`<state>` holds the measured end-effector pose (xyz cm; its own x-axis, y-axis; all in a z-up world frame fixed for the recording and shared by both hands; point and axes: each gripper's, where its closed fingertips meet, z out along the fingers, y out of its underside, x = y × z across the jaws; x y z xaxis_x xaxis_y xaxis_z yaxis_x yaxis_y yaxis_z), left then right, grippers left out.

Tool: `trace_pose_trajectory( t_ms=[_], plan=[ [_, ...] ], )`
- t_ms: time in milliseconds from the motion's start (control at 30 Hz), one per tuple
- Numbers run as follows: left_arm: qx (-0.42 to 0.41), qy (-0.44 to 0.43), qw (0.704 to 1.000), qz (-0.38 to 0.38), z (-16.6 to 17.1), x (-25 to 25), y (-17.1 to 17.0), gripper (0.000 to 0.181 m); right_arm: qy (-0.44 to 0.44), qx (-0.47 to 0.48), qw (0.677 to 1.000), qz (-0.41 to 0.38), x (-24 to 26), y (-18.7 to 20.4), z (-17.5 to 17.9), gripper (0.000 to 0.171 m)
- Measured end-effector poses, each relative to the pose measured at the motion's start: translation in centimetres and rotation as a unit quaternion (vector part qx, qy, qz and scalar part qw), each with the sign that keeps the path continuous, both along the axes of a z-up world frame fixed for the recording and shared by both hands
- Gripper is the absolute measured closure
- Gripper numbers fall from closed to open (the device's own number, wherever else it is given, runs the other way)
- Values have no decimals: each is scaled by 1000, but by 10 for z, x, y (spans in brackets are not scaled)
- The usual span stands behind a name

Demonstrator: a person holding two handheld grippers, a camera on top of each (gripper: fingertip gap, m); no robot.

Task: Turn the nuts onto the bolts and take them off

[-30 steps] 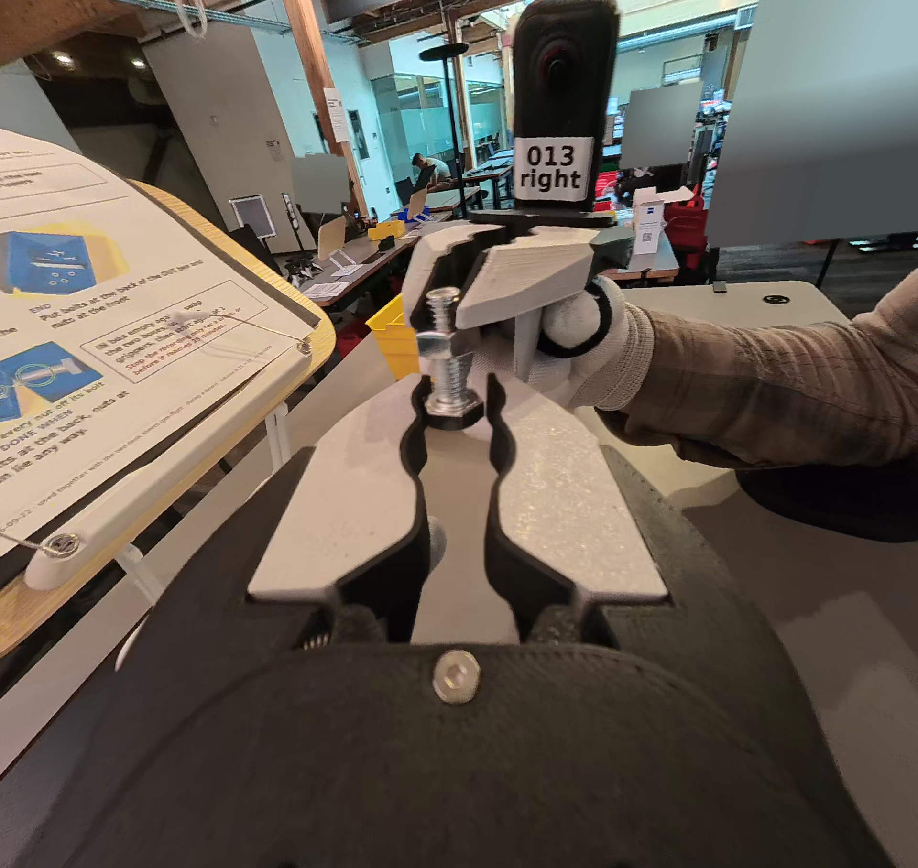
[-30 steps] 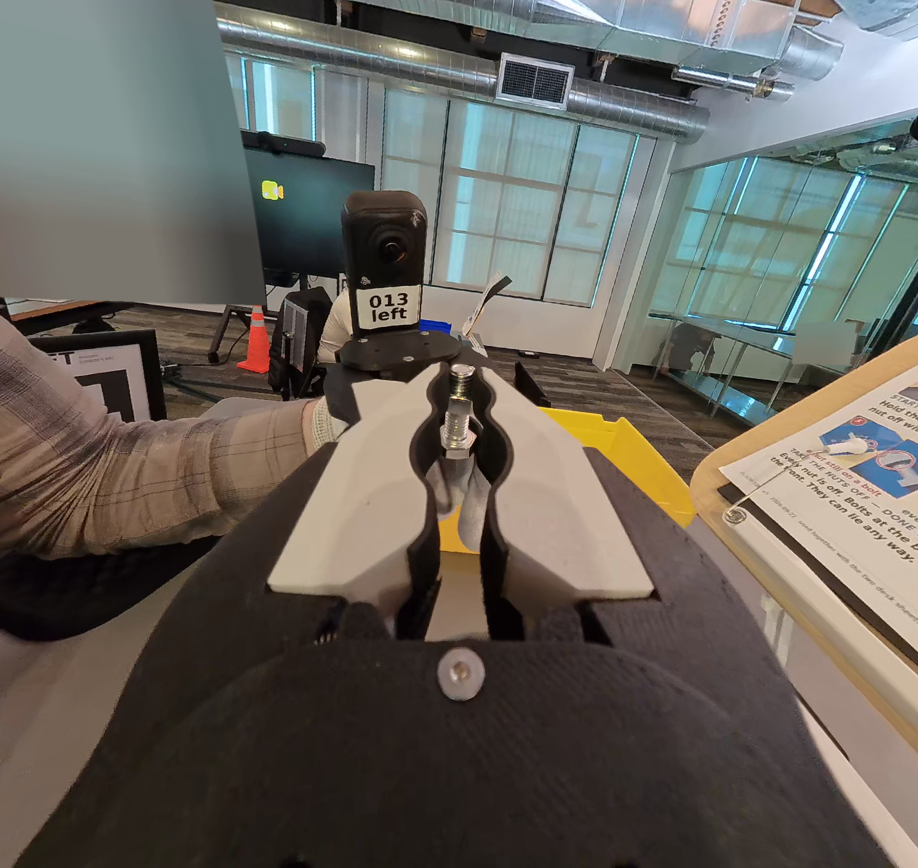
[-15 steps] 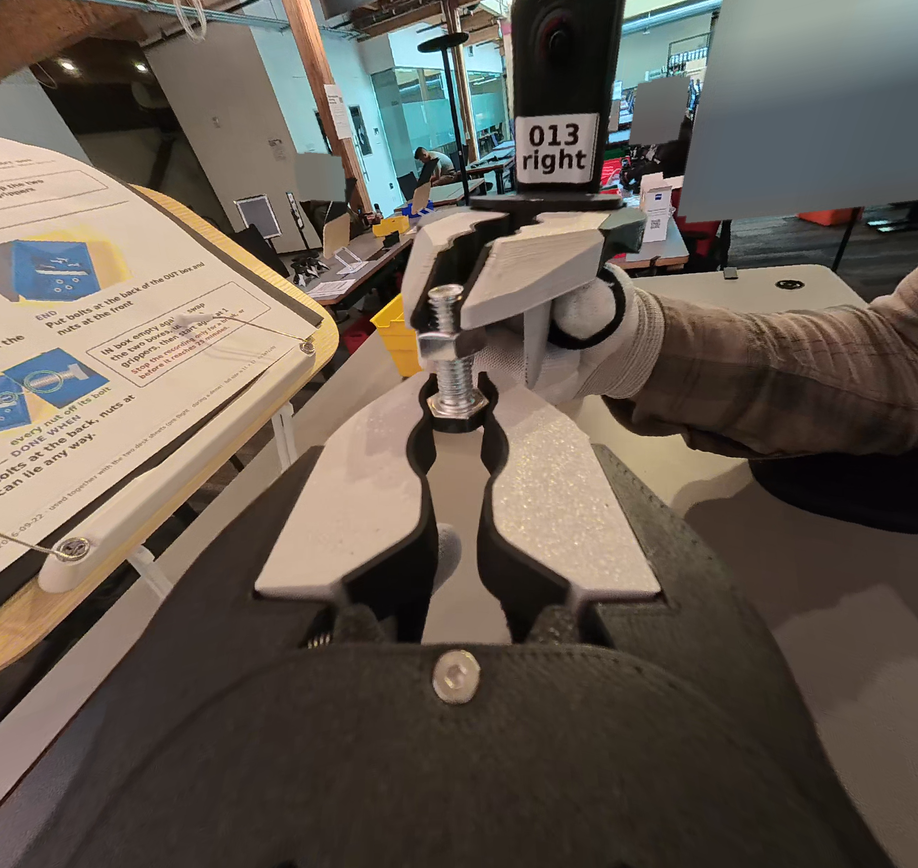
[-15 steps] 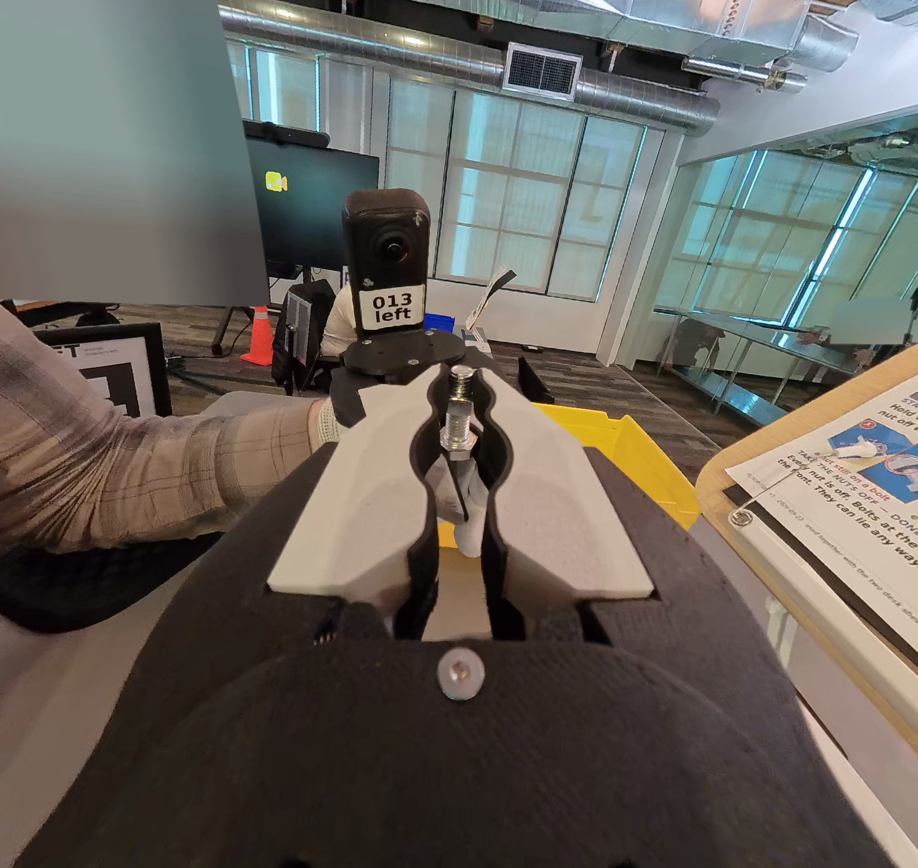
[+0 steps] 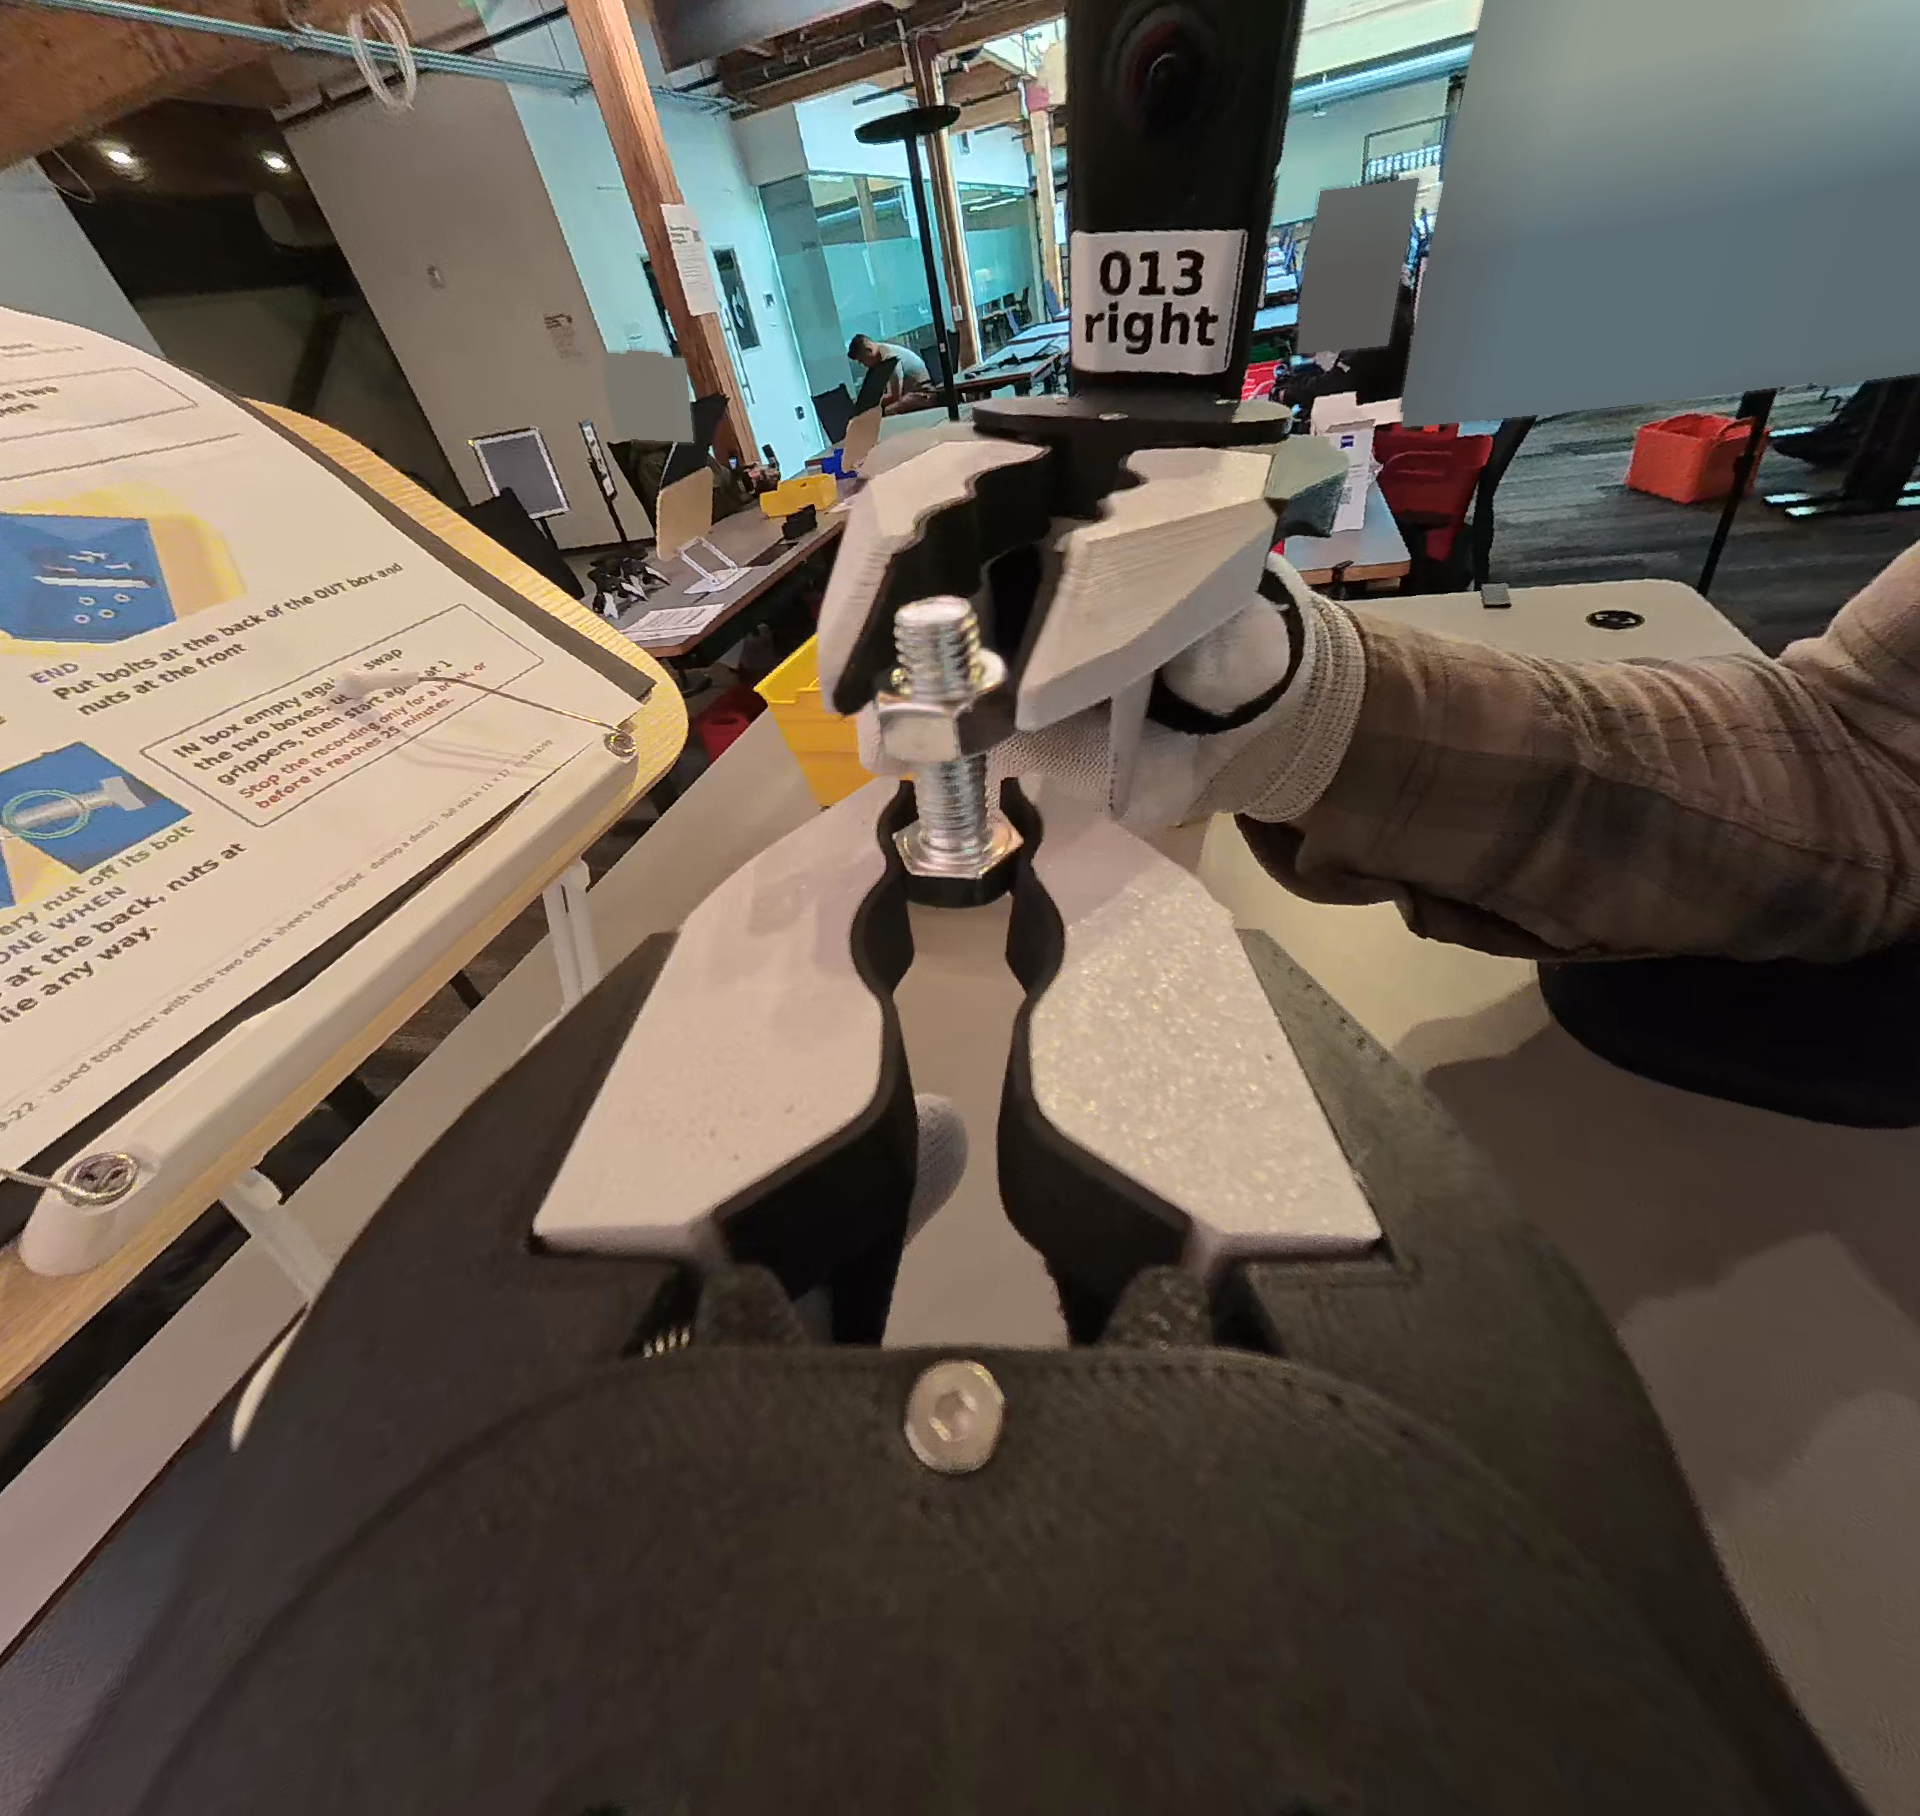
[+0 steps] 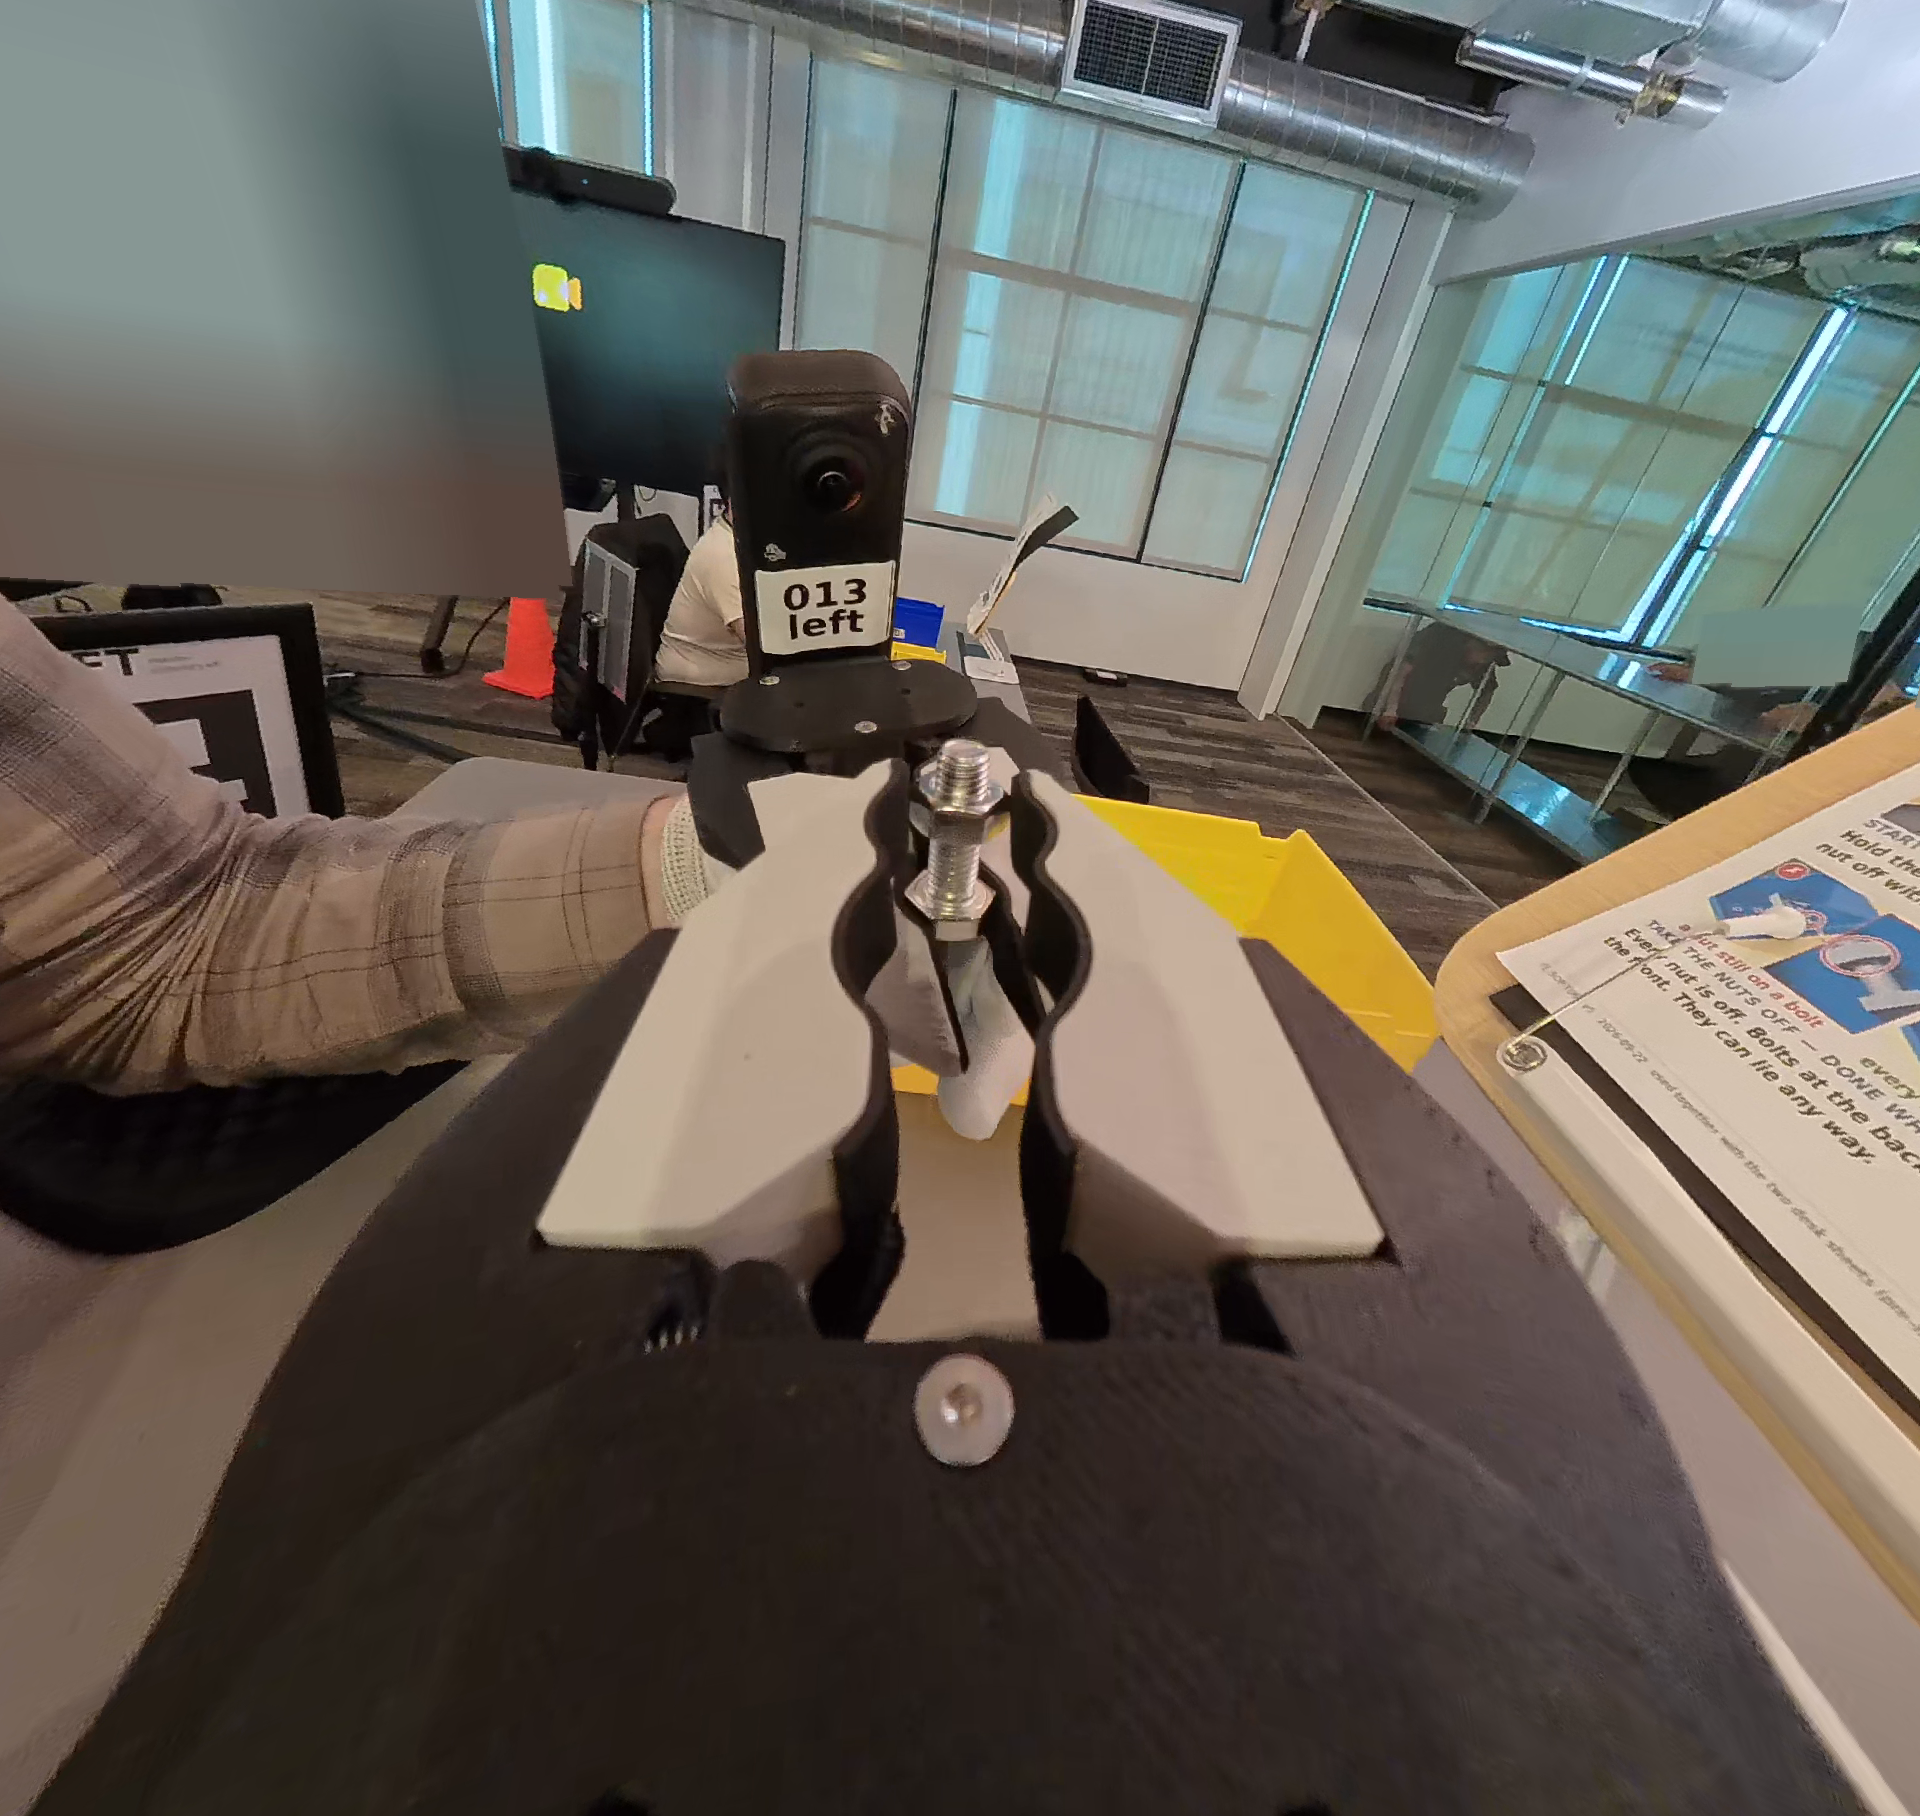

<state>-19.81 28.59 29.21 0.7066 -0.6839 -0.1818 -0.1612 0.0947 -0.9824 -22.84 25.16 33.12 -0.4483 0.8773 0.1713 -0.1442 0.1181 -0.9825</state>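
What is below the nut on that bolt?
Below the nut, bare bolt thread runs down to its head, clamped by the left gripper; the head's underside is hidden.

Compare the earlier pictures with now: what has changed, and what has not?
The right gripper, shut on the nut, has tipped slightly relative to the left gripper; more of the yellow bin shows in its view. Nothing was grasped or released. The left gripper still clamps the bolt head, and the nut sits about as high on the thread.

Item: pale grey counter (image 5: 1714, 1247) beneath my fingers. On it: yellow bin (image 6: 1299, 893); beside the bin, a tilted wooden board (image 6: 1475, 945).
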Motion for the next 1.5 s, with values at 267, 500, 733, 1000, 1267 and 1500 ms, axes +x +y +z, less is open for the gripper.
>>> trace_pose_trajectory(
  t_ms=[267,500,733,1000,1267,1500],
  plan=[
    [3,-24,1000,-9,4,0,-1,163,4,-7,1000,0,2,4,2,155],
    [13,-10,1000,7,4,0,2,166,2,-2,1000,1,1,2,1,154],
    [24,-6,1000,20,6,-2,4,166,2,1,1000,-14,0,3,3,142],
    [54,-1,997,46,11,-6,7,167,-2,4,999,-48,3,19,7,134],
    [51,-20,998,41,12,-8,7,166,3,-18,999,-48,14,32,15,124],
    [45,-15,998,35,10,-5,7,166,-24,-23,996,-84,2,42,4,121]
  ],
)
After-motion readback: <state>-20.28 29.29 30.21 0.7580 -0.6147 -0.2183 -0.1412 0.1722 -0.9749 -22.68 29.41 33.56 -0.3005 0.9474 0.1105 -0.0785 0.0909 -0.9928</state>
